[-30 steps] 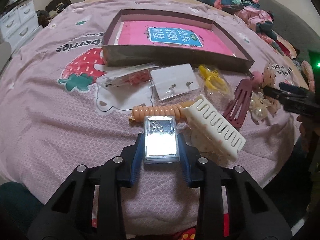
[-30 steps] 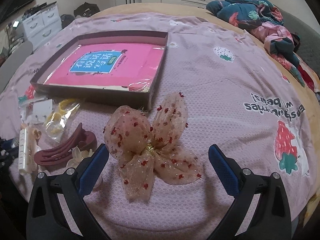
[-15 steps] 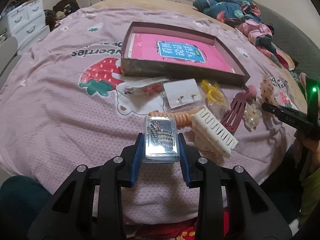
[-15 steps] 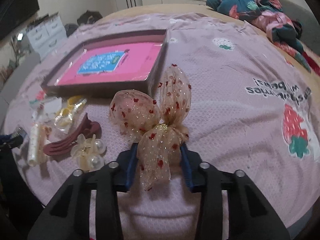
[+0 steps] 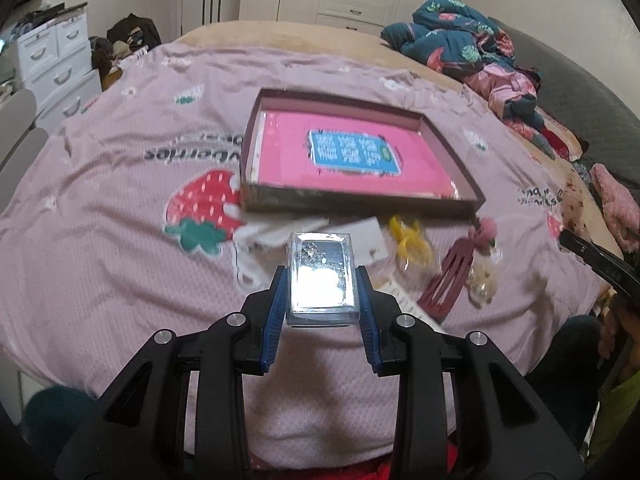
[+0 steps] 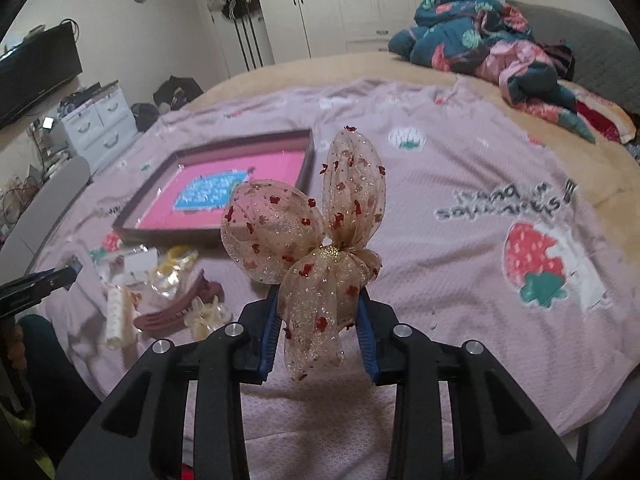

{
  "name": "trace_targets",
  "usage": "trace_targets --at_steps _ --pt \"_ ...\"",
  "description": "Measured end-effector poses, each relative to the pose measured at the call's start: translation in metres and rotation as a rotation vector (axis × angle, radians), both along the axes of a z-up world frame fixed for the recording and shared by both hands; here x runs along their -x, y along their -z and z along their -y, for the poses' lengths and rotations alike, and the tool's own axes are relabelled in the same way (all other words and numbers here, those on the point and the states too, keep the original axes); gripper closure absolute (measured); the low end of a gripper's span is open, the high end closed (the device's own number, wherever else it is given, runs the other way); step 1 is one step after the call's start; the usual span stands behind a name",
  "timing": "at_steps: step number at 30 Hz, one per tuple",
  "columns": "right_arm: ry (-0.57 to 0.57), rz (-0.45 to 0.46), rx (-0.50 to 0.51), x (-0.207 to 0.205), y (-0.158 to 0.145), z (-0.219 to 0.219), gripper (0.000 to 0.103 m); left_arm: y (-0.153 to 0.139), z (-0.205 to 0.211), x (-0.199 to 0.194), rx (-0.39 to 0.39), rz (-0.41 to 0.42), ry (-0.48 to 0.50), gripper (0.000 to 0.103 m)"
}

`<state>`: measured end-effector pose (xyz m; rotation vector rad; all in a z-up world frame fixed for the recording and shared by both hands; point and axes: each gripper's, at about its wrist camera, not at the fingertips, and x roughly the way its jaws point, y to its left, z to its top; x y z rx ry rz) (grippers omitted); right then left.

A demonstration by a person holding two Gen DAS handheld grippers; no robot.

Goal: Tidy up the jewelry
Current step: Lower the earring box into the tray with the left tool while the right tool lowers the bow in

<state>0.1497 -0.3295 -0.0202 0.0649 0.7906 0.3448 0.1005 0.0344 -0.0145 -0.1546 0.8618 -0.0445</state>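
Observation:
My left gripper (image 5: 321,286) is shut on a small clear plastic box (image 5: 321,276) with silver jewelry inside, held above the pink bedspread. My right gripper (image 6: 318,312) is shut on a beige tulle bow (image 6: 308,232) with red dots, lifted off the bed. A shallow brown box (image 5: 360,200) with a pink book inside lies ahead; it also shows in the right wrist view (image 6: 224,196). Below it lie a dark red hair claw (image 5: 448,276), yellow rings in a bag (image 5: 410,240), a white earring card (image 5: 368,236) and pearl flower clips (image 5: 484,284).
A cream comb clip (image 6: 116,316) lies at the bed's near edge. A heap of dark floral clothes (image 5: 464,48) sits at the far right of the bed. White drawers (image 5: 56,60) stand at the left. The other gripper shows at each view's edge.
The right gripper closed on the tulle bow and lifted it off the bed. The left gripper rose and pulled back with the clear box; the accessories now lie farther away.

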Motion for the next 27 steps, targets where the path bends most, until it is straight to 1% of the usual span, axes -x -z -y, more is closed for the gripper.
trace_targets --at_steps 6,13,18,27 --pt "-0.028 0.061 -0.006 -0.007 -0.027 -0.010 0.071 -0.016 -0.007 -0.016 -0.007 0.038 -0.018 0.078" --pt "-0.077 0.095 -0.014 -0.026 -0.045 -0.039 0.071 -0.038 -0.021 -0.045 -0.007 0.094 -0.058 0.078" --pt "-0.097 0.100 -0.030 -0.044 -0.051 -0.062 0.071 -0.044 -0.028 -0.066 -0.012 0.099 -0.078 0.078" --pt "-0.125 0.089 -0.037 -0.078 -0.055 -0.097 0.071 -0.040 -0.037 -0.109 -0.027 0.078 -0.095 0.078"
